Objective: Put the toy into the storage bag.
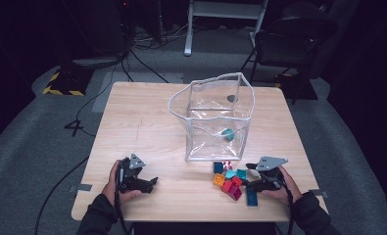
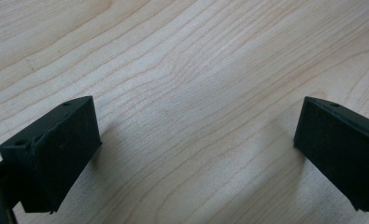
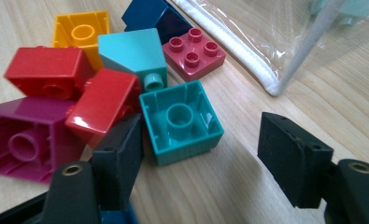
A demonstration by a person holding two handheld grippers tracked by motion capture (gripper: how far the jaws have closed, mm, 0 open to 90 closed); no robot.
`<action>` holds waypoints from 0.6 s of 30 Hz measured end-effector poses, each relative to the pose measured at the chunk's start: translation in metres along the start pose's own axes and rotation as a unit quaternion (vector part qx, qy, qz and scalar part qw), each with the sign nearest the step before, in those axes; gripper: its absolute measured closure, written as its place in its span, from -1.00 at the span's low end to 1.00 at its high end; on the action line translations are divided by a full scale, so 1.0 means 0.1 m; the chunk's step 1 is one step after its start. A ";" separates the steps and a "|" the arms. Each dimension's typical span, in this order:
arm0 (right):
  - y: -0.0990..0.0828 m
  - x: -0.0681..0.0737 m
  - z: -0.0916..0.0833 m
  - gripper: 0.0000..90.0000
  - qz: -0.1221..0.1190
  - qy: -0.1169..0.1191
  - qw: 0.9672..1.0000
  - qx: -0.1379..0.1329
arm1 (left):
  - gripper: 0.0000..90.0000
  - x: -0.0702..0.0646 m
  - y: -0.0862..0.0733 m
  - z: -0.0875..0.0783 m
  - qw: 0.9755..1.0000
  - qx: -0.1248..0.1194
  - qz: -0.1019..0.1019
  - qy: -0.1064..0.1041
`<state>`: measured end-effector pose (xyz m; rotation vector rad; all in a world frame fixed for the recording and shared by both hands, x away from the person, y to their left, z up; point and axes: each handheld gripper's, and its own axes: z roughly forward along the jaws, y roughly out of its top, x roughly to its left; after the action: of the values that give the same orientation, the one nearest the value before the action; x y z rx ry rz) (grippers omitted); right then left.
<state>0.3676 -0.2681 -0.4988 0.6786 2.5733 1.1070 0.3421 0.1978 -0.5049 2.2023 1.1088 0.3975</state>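
The right gripper (image 3: 201, 154) stands with its jaws wide apart, and an upturned teal brick (image 3: 181, 120) lies between them, close to the left jaw; neither pad presses on it. Just beyond that brick, the right gripper view picks out what the high view blurs together: a teal brick on its side (image 3: 134, 53), a dark pink studded plate (image 3: 194, 52), two red bricks (image 3: 49, 72), a yellow brick (image 3: 81, 31), a purple brick (image 3: 25, 137) and a navy brick (image 3: 154, 16). Behind them runs the white-edged bottom seam of the clear bag (image 3: 247, 56).

The high view gives the layout instead: the brick pile (image 1: 231, 182) lies near the table's (image 1: 147, 127) front right corner, just in front of the clear bag (image 1: 215, 117), which stands open with one teal piece (image 1: 228, 134) inside. The right gripper (image 1: 250, 182) lies low at the pile's right edge, pointing left, the hand behind it.

The left gripper (image 2: 196, 140) also stands open, with bare wood between its jaws. From above it (image 1: 149, 183) rests on the table near the front left, well apart from the bricks, gripped from the left and pointing right.
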 end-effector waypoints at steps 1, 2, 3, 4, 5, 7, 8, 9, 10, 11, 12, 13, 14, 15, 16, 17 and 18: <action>0.00 0.00 0.02 -0.31 0.002 0.005 1.000 -0.002 | -0.99 0.00 0.00 0.00 1.000 0.000 0.000 0.000; 0.01 -0.01 0.04 -0.31 0.003 0.011 1.000 -0.004 | -0.99 0.00 0.00 0.00 1.000 0.000 0.000 0.000; 0.01 -0.01 0.05 -0.32 0.004 0.014 1.000 -0.002 | -0.99 0.00 0.00 0.00 1.000 0.001 0.000 0.000; 0.02 0.00 0.07 -0.31 0.005 0.016 1.000 -0.003 | -0.99 0.00 0.00 0.00 1.000 0.001 -0.002 0.000; 0.03 0.00 0.08 -0.30 0.004 0.018 1.000 -0.003 | -0.99 0.00 0.00 0.00 1.000 0.001 -0.001 0.000; 0.04 0.00 0.09 -0.27 0.004 0.019 1.000 -0.004 | -0.99 0.00 0.00 0.00 1.000 0.000 0.002 0.000; 0.04 -0.01 0.10 -0.20 0.006 0.023 1.000 -0.006 | -0.99 0.00 0.00 0.00 1.000 0.000 0.002 0.000; 0.04 -0.01 0.10 -0.14 0.006 0.023 1.000 -0.008 | -0.99 0.00 0.00 0.00 1.000 0.000 0.000 0.000; 0.04 0.00 0.10 -0.07 0.007 0.024 1.000 -0.010 | -0.99 0.00 0.00 0.00 1.000 0.000 0.000 0.000; 0.04 0.00 0.09 0.07 0.006 0.026 1.000 -0.013 | -0.99 0.00 0.00 0.00 1.000 0.000 0.000 0.000; 0.04 0.01 0.09 0.12 0.002 0.030 0.999 -0.016 | -0.99 0.00 0.00 0.00 1.000 0.000 0.000 0.000; 0.03 0.01 0.09 0.16 0.003 0.030 0.999 -0.016 | -0.99 0.00 0.00 0.00 1.000 0.001 0.000 0.000; 0.03 0.01 0.08 0.21 0.002 0.031 0.999 -0.018 | -0.99 0.00 0.00 0.00 1.000 0.000 0.000 0.000; 0.03 0.01 0.08 0.23 0.002 0.032 0.999 -0.019 | -0.99 0.00 0.00 0.00 1.000 0.000 0.002 0.000; 0.02 0.00 0.08 0.24 0.002 0.031 0.999 -0.019 | -0.99 0.00 0.00 0.00 1.000 0.000 0.002 0.000; 0.02 0.00 0.07 0.26 0.004 0.029 0.999 -0.019 | -0.99 0.00 0.00 0.00 1.000 0.000 0.002 0.000; 0.02 0.00 0.07 0.31 0.006 0.027 0.999 -0.019 | -0.99 0.00 0.00 0.00 1.000 0.000 0.000 0.000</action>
<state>0.3713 -0.2630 -0.5020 0.6648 2.5896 1.1898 0.3423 0.1976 -0.5049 2.2032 1.1081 0.3973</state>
